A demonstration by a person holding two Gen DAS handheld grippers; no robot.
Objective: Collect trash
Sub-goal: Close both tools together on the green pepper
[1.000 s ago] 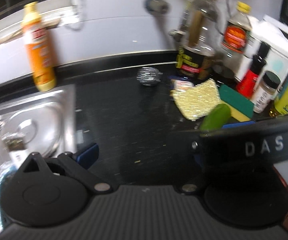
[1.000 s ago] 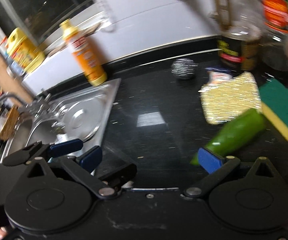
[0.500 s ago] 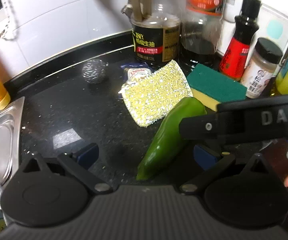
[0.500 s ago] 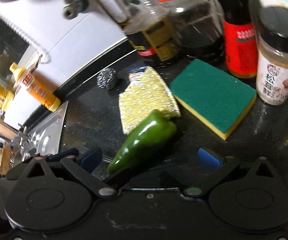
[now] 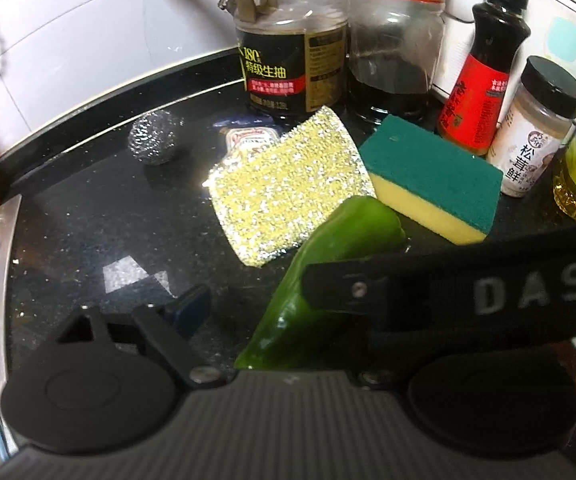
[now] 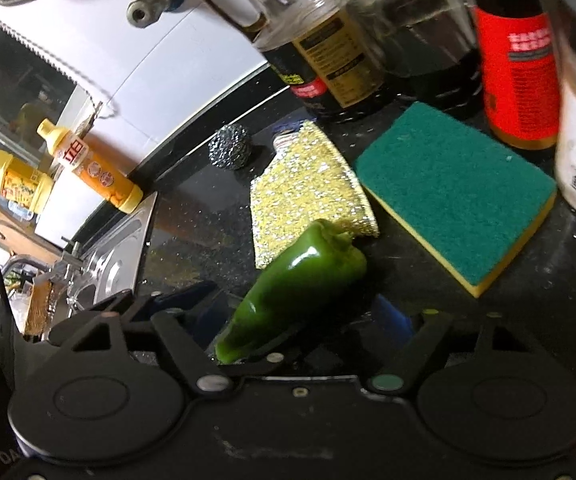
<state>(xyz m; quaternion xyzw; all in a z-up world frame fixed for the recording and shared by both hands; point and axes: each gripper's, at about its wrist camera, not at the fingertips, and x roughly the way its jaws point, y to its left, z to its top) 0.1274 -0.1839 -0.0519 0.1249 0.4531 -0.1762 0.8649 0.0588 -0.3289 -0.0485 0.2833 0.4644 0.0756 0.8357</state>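
A green pepper (image 6: pixel 296 284) lies on the black counter (image 5: pixel 107 208), its tip toward me; it also shows in the left wrist view (image 5: pixel 328 264). My right gripper (image 6: pixel 300 316) is open with a finger on each side of the pepper, not closed on it. My left gripper (image 5: pixel 279 312) is open, just left of the pepper; the right gripper's body (image 5: pixel 468 292) crosses in front and hides its right finger. A small sauce packet (image 5: pixel 249 136) lies partly under a gold scouring pad (image 5: pixel 288 188).
A green-and-yellow sponge (image 6: pixel 460 192), a steel wool ball (image 5: pixel 153 140), and several sauce and spice bottles (image 5: pixel 292 40) stand along the back wall. The steel sink (image 6: pixel 107 272) lies left, with an orange bottle (image 6: pixel 91 164) at its corner.
Both grippers swung right from the sink toward the pepper and moved closer. The right gripper's fingers now straddle the pepper.
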